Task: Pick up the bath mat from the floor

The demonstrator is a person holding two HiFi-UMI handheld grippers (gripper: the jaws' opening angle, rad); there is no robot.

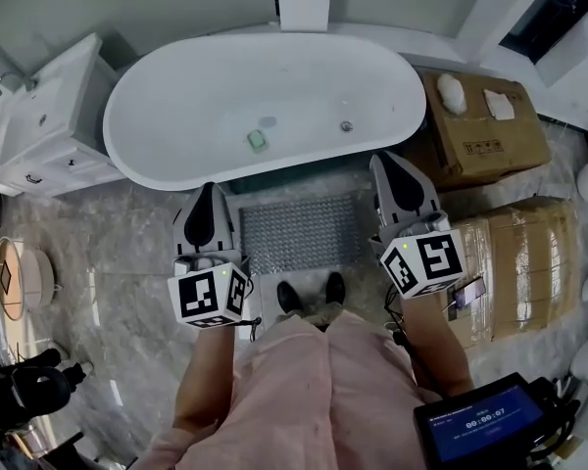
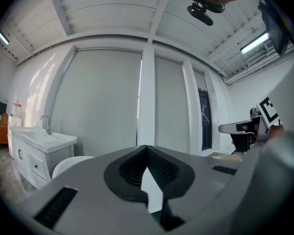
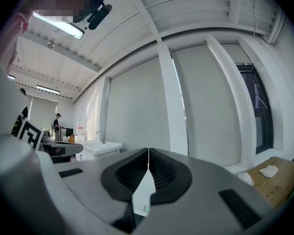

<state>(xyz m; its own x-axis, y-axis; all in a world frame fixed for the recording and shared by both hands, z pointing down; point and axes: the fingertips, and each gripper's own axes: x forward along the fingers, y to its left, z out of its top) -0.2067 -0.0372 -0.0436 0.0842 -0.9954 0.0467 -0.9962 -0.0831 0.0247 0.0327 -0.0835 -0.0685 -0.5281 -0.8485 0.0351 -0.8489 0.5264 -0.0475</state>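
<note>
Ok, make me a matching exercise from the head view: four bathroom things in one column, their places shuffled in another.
1 bath mat
2 bathtub
3 cardboard box
4 sink cabinet

A left of the tub
B right of the tub
C on the floor, between tub and shoes
D holds a small green item

Pairs: 1-C, 2-D, 3-B, 4-A

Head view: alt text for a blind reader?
A grey bath mat lies flat on the floor before a white bathtub, the person's shoes at its near edge. The left claw and right claw, both shut and empty, hover at either side of it.
</note>
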